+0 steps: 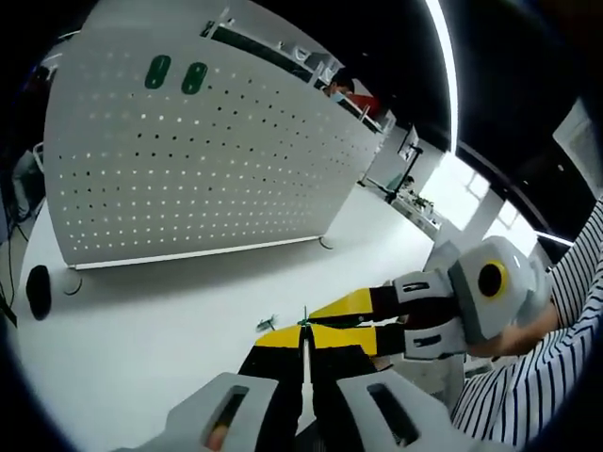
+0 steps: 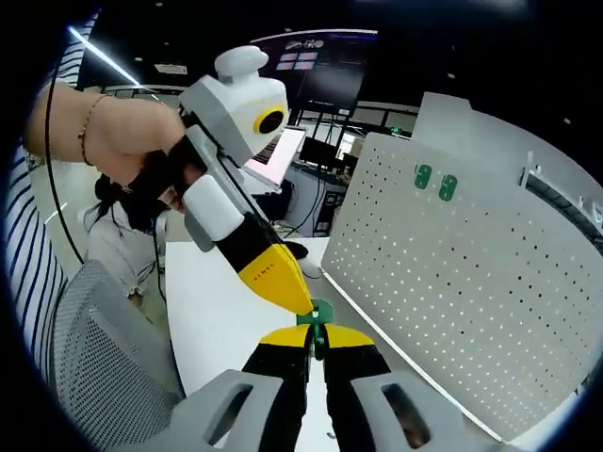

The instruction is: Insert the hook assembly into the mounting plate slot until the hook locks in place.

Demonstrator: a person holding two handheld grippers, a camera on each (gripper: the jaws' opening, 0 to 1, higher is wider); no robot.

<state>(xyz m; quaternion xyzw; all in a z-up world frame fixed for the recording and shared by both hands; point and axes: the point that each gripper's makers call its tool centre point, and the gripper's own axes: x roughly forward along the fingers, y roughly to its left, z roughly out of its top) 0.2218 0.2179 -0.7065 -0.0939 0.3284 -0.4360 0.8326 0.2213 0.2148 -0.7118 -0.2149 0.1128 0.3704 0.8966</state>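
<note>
**Hook Held Clear of the Plate**

The perforated mounting plate (image 1: 188, 169) stands upright on the white table (image 1: 141, 330). Both grippers, left (image 1: 303, 331) and right (image 2: 318, 331), close on the small green hook assembly (image 2: 321, 314), well apart from the plate. Uneven pull between them could twist or drop it.

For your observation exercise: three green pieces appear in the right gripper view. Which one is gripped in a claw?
The small green hook at the yellow claw tips is gripped. The other two green pieces sit side by side high on the white pegboard, untouched.
</note>
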